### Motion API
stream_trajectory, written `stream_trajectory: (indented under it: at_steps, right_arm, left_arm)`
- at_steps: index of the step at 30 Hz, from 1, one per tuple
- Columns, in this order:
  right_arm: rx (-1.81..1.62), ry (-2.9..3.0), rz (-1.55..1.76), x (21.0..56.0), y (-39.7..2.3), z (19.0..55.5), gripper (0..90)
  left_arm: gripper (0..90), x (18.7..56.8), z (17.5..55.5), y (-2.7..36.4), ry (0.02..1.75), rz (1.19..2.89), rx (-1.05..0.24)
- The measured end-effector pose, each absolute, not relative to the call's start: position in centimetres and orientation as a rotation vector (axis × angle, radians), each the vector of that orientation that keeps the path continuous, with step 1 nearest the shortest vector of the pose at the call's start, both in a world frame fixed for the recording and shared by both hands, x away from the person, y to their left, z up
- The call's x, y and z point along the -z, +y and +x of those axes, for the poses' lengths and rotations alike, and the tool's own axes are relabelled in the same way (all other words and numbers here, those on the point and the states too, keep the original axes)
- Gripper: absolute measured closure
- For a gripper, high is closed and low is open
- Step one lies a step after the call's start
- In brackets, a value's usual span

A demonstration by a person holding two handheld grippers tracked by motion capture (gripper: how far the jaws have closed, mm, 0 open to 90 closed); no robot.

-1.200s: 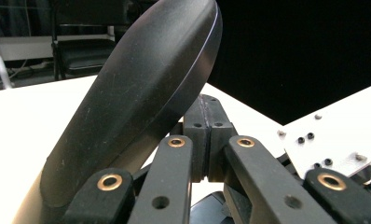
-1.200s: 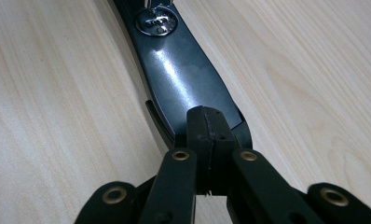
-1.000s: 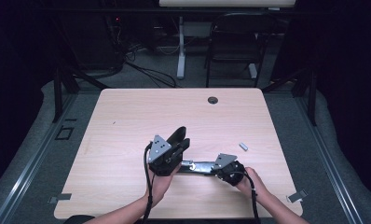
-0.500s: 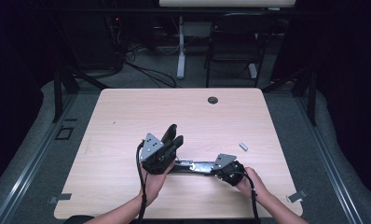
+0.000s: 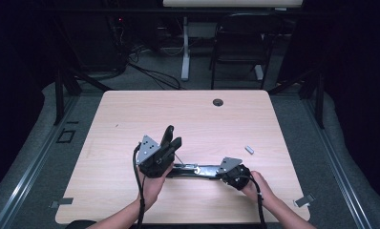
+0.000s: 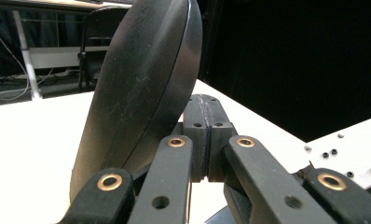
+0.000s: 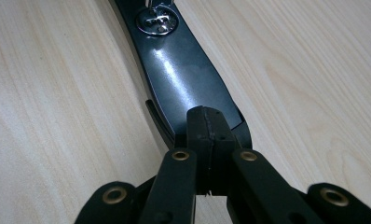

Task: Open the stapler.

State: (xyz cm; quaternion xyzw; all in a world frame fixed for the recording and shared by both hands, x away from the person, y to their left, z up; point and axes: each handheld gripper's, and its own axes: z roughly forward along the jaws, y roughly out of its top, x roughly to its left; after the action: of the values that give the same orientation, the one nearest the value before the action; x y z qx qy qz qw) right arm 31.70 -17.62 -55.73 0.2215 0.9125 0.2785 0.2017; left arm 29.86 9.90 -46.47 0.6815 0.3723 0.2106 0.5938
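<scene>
A black stapler lies opened out on the pale wooden table (image 5: 131, 119). Its flat base (image 5: 193, 170) (image 7: 179, 70) lies on the wood, with a round metal anvil (image 7: 157, 21) at the far end. The curved top cover (image 5: 167, 135) (image 6: 141, 84) stands raised, close against the left side of my left gripper (image 5: 176, 142) (image 6: 204, 116), whose pads are pressed together with nothing seen between them. My right gripper (image 5: 217, 171) (image 7: 207, 126) is shut too, its tips on the wide near end of the base.
A small pale grey piece (image 5: 248, 149) lies right of the stapler. A round cable hole (image 5: 218, 102) sits near the far edge. Tape marks (image 5: 302, 201) lie at the near corners. A chair (image 5: 238, 43) and cables stand beyond the table.
My left gripper has shifted left along the table, and the raised cover has gone with it. The right gripper and the base have stayed where they were.
</scene>
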Motion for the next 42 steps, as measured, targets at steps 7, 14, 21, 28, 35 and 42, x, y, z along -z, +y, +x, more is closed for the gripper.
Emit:
stream_trajectory:
  at_steps: [7, 14, 21, 28, 35, 42]
  right_arm:
    - [-0.759, 2.55, 0.611, 55.6, -17.6, 31.7, 90.0]
    - [-0.759, 2.547, 0.613, 55.7, -17.6, 31.7, 90.0]
    - [-0.757, 2.546, 0.61, 55.7, -17.6, 31.7, 90.0]
    - [-0.757, 2.546, 0.61, 55.7, -17.6, 31.7, 90.0]
    - [-0.757, 2.547, 0.608, 55.7, -17.6, 31.7, 90.0]
    - [-0.757, 2.548, 0.609, 55.6, -17.6, 31.7, 90.0]
  left_arm:
    - [90.0, 46.3, 29.8, 10.6, 0.881, 1.571, -0.496]
    - [90.0, 46.3, 29.7, 11.1, 0.882, 1.572, -0.506]
    - [90.0, 46.2, 29.7, 11.6, 0.883, 1.574, -0.51]
    - [90.0, 46.1, 29.7, 11.9, 0.885, 1.577, -0.523]
    - [88.3, 46.0, 29.8, 12.7, 0.929, 1.534, -0.569]
    - [88.9, 46.2, 30.8, 16.0, 1.054, 1.473, -0.551]
